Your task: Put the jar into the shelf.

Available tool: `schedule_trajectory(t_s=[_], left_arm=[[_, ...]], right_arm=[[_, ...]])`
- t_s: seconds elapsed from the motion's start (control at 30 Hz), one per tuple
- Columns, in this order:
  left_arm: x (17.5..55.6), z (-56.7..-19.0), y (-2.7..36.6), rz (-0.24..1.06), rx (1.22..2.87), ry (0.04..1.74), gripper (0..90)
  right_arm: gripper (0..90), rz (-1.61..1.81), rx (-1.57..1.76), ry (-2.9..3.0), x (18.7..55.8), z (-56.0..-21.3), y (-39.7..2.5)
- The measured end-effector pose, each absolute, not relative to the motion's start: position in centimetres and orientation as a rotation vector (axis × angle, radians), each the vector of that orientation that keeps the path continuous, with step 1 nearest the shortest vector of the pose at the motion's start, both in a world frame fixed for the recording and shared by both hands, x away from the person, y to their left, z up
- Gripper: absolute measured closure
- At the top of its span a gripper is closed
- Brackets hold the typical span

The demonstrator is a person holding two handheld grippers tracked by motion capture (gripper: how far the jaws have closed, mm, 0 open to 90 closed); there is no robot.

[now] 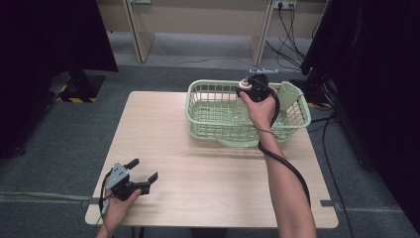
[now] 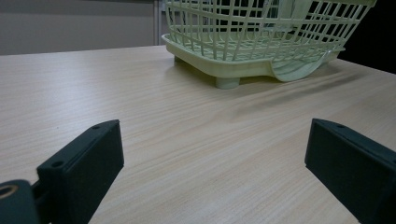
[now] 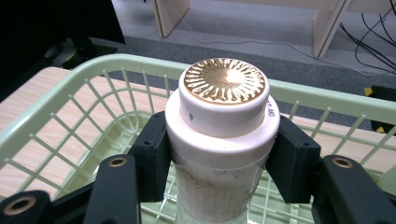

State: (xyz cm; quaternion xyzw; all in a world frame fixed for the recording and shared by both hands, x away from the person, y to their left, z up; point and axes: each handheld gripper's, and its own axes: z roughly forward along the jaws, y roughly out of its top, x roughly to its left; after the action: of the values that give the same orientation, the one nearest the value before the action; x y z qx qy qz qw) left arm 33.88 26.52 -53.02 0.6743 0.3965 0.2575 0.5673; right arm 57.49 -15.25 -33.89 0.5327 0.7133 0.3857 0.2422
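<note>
A pale green wire basket (image 1: 198, 111) stands on the far right part of the wooden table (image 1: 188, 168). My right gripper (image 1: 246, 87) is over the basket's far rim, shut on a shaker jar (image 3: 223, 140) with a white cap and a gold perforated top. The jaws press on the jar just below the cap, above the basket (image 3: 60, 93). My left gripper (image 1: 144, 169) rests near the table's front left corner, open, with bare table between its jaws. The left gripper view has the basket (image 2: 243, 51) farther off on the table.
A green cup-like holder (image 1: 291, 94) hangs at the basket's right end. Black cables (image 1: 292, 34) lie on the grey floor behind the table. Dark curtains stand at both sides, and wooden furniture legs (image 1: 141, 34) stand at the back.
</note>
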Motion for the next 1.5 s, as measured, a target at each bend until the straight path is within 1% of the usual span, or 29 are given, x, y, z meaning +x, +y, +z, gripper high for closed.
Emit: schedule_trajectory(t_s=[0.97, 1.5], left_arm=[[33.9, -53.0, 26.6, 0.604, 1.588, 0.932, 4.0], [33.9, -53.0, 26.6, 0.604, 1.589, 0.931, 4.1]], right_arm=[[46.0, 0.944, 1.558, 2.001, 59.2, -35.7, -15.2], [45.8, 0.920, 1.549, 2.012, 59.2, -36.3, -15.0]])
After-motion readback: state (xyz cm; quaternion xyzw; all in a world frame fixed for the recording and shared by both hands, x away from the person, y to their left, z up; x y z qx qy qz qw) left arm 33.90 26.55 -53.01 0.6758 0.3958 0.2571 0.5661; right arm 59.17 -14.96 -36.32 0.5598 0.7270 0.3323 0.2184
